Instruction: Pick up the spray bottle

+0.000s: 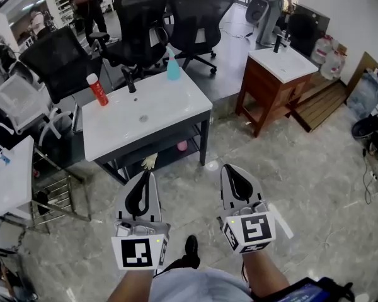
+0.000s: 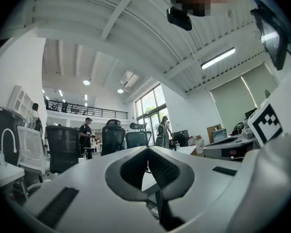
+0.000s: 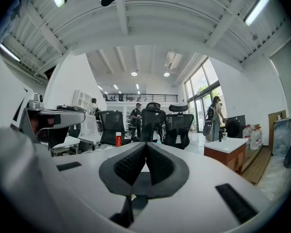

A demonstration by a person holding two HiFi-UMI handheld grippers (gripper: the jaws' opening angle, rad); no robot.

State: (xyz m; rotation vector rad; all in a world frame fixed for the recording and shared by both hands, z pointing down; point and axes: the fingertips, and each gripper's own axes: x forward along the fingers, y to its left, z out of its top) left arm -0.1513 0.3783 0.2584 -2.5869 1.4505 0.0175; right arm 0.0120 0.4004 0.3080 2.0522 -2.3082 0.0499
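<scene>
Head view: left tongs (image 1: 145,175), right tongs (image 1: 229,169) level, closed.

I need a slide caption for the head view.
Left gripper and right gripper, shut and empty, face a white sink countertop bearing a teal spray bottle.

Ahead of my left gripper (image 1: 145,176) I see a white sink tabletop (image 1: 176,115), with a black faucet (image 1: 131,80) at its far edge and a red can (image 1: 97,89) near its far left corner. A pale glove (image 1: 150,162) lies on the shelf (image 1: 170,154) beneath. Beyond stand black office chairs (image 1: 198,11). Ahead and to the right of my right gripper (image 1: 230,168) is a wooden sink cabinet (image 1: 271,90)
</scene>
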